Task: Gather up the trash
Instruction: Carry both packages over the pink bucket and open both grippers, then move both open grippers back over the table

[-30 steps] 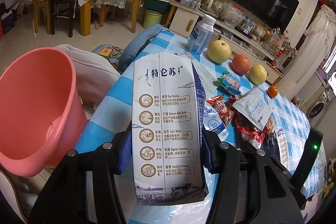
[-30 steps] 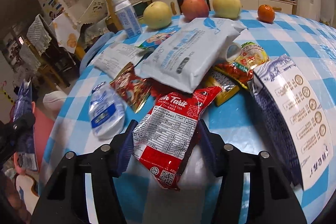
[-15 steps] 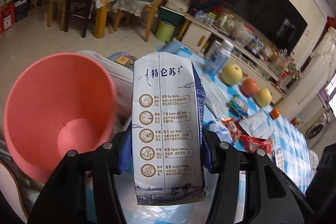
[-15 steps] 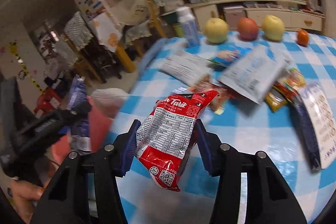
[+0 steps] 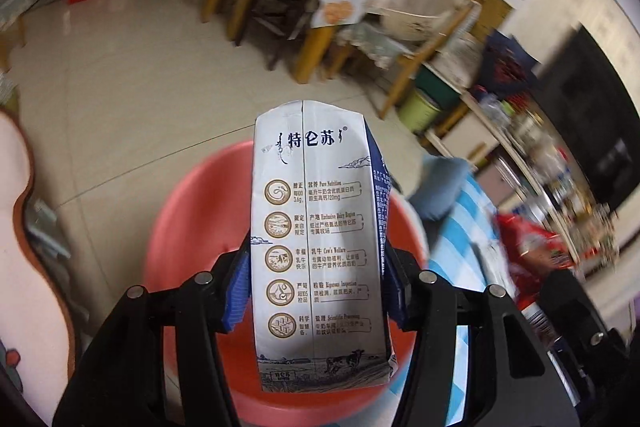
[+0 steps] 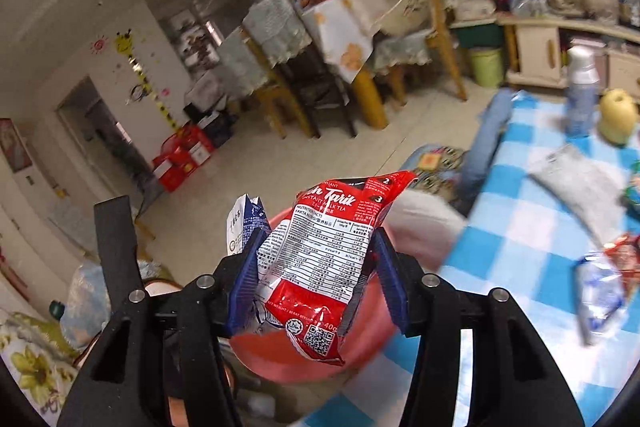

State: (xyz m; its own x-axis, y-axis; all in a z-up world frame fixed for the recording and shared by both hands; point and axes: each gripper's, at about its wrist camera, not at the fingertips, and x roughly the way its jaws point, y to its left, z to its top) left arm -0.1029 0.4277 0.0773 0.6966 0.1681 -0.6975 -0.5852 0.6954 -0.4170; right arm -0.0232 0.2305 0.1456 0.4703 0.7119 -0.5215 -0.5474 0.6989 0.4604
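Note:
A tall white and blue milk carton (image 5: 316, 227) stands upright between the blue pads of my left gripper (image 5: 316, 267), right over the pink basin (image 5: 192, 219) on the floor. The jaws are opening, though the pads still touch the carton's sides. My right gripper (image 6: 316, 259) holds a red milk tea packet (image 6: 332, 247) above the same basin (image 6: 372, 311). Its jaws are opening too, with the packet still between the pads. In the right wrist view the carton (image 6: 244, 223) shows just left of the packet.
The table with the blue and white checked cloth (image 6: 520, 235) lies to the right, bearing a grey pouch (image 6: 580, 183), a white bottle (image 6: 582, 87), a pear (image 6: 618, 115) and more wrappers. Wooden chairs (image 6: 280, 83) and red boxes (image 6: 184, 159) stand across the tiled floor.
Both grippers swung left off the table with their loads and now hang over the pink basin. The right one also rose. The basin moved from the left edge to under the carton.

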